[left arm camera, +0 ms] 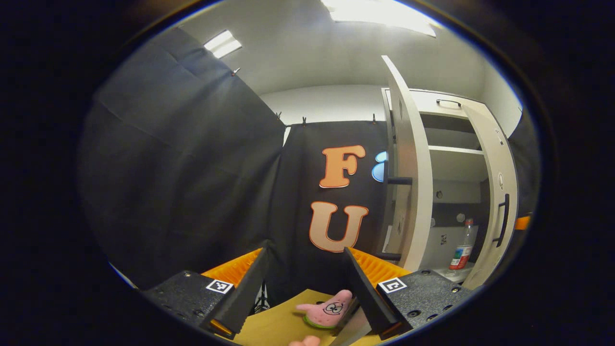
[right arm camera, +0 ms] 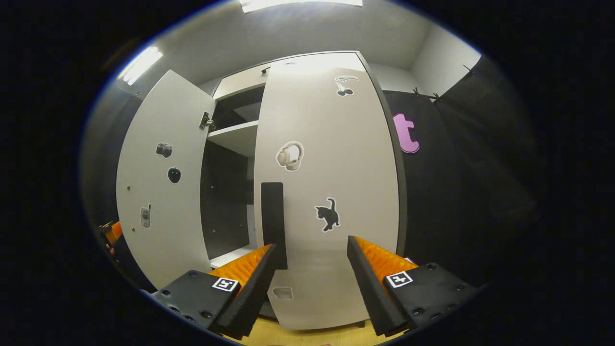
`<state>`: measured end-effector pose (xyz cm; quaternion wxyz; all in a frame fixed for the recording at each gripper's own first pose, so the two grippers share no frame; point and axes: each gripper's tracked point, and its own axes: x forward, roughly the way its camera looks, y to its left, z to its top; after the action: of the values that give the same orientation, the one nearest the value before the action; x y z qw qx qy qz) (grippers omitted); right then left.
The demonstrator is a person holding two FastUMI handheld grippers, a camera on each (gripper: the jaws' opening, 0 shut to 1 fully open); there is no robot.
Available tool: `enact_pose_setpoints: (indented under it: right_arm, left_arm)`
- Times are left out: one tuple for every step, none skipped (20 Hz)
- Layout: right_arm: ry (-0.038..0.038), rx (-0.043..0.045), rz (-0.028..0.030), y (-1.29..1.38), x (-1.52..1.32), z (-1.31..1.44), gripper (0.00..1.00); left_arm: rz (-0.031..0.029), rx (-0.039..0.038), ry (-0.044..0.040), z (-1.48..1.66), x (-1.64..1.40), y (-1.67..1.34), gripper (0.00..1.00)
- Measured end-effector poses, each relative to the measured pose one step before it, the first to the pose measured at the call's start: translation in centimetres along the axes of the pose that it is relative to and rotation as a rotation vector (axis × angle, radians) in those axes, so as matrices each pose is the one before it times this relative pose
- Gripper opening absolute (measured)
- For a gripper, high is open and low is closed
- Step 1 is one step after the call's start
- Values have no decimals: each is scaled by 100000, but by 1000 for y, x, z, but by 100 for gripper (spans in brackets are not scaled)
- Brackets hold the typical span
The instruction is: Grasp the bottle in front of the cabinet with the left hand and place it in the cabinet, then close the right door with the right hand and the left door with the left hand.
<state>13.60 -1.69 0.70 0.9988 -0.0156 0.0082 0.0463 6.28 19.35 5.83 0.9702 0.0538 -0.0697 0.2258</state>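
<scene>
The left door [right arm camera: 163, 192], light and hinged, was judged best pushed at its free edge; both the left gripper [left arm camera: 305, 283] and the right gripper [right arm camera: 310, 283] were held wide open, empty.

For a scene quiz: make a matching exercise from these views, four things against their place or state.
Things:
1. bottle
2. right door
3. left door
4. pink star plush

States:
A. swung wide open
B. lying on the wooden table
C. standing inside the cabinet
D. nearly closed

Pairs: 1-C, 2-D, 3-A, 4-B
</scene>
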Motion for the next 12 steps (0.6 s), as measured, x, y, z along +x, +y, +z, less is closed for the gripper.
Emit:
enact_pose_setpoints:
  right_arm:
    - [-309, -523, -470, -348, -768, -144, 95]
    - [-275, -178, -973, -502, -727, -112, 95]
    - [281, -317, -963, -500, -766, -305, 95]
    - [500, -124, -1321, -573, -720, -316, 95]
    - [677, 394, -1289, -563, -647, -337, 95]
    - [853, 768, -614, -404, -583, -237, 95]
    - [139, 843, -86, -398, -503, -63, 95]
    - [-208, 642, -302, -391, -303, 92, 95]
    - [-266, 431, -603, -434, -311, 166, 95]
    - [-315, 164, -754, -499, -309, 188, 95]
    - [-329, -161, -597, -481, -249, 205, 95]
    - [-191, -164, -498, -339, -226, 252, 95]
  left_arm:
    - [691, 295, -2797, 467, 115, 302, 95]
    - [-912, 657, -1514, 533, 141, -278, 89]
    - [-366, 323, -287, 274, 144, -124, 90]
    - [-1517, -336, 1123, -95, 263, -357, 94]
    - [-1691, -968, 1175, -30, 89, -219, 89]
    - [-1867, -1658, 1458, -31, 161, -119, 92]
    - [-1498, -1983, 1412, -89, 95, -286, 92]
    - [-865, -1526, 1548, -279, -175, -274, 87]
    - [-418, -869, 933, -37, -145, -285, 87]
    - [-700, 137, 255, -55, -386, -520, 92]
    - [-958, 434, 67, 86, -254, -671, 92]
    - [-1371, 117, 340, -66, -267, -754, 92]
